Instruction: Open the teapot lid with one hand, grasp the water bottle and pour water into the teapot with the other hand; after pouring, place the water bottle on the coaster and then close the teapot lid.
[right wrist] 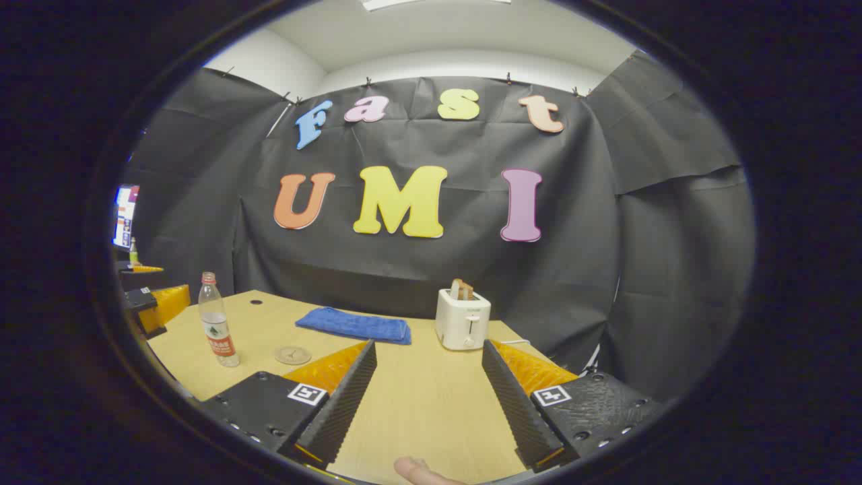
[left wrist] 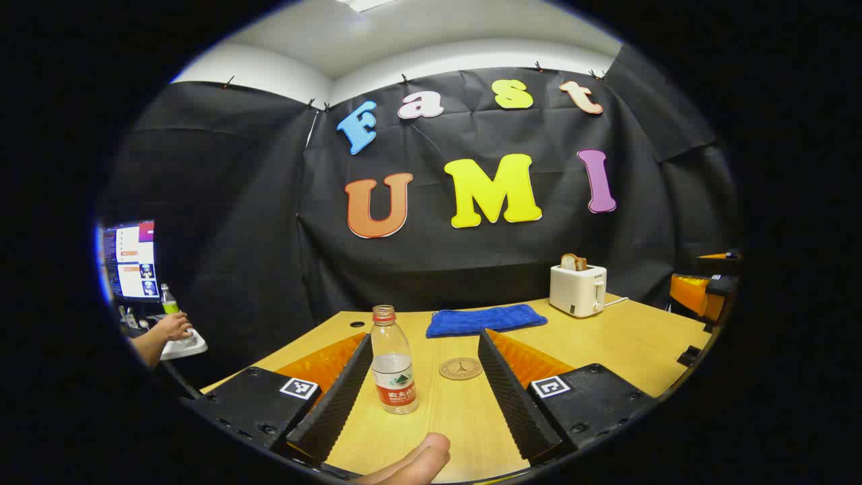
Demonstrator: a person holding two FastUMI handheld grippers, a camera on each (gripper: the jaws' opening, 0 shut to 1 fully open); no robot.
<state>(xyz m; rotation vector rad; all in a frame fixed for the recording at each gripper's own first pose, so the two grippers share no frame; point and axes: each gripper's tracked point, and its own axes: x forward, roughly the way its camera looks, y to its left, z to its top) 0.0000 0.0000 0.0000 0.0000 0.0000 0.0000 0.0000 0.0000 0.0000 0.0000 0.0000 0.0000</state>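
Two grippers, both spread wide: left gripper [left wrist: 423, 397] framing the upright water bottle [left wrist: 394, 364] untouched, coaster [left wrist: 460, 368] just beyond; right gripper [right wrist: 428, 397] over bare table [right wrist: 431, 411]. Toaster [right wrist: 462, 318], blue cloth [right wrist: 355, 325] behind; bottle possibly uncapped.

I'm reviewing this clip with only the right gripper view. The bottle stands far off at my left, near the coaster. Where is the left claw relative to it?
Observer: In the left gripper view the water bottle stands upright on the table between the open fingers of the left claw. It is much nearer one finger than the other, so it is not clamped.
Operator: And the coaster, seen from there?
Observer: The coaster lies flat beside the bottle and apart from it. It also sits within the span of the open fingers, with nothing on it.
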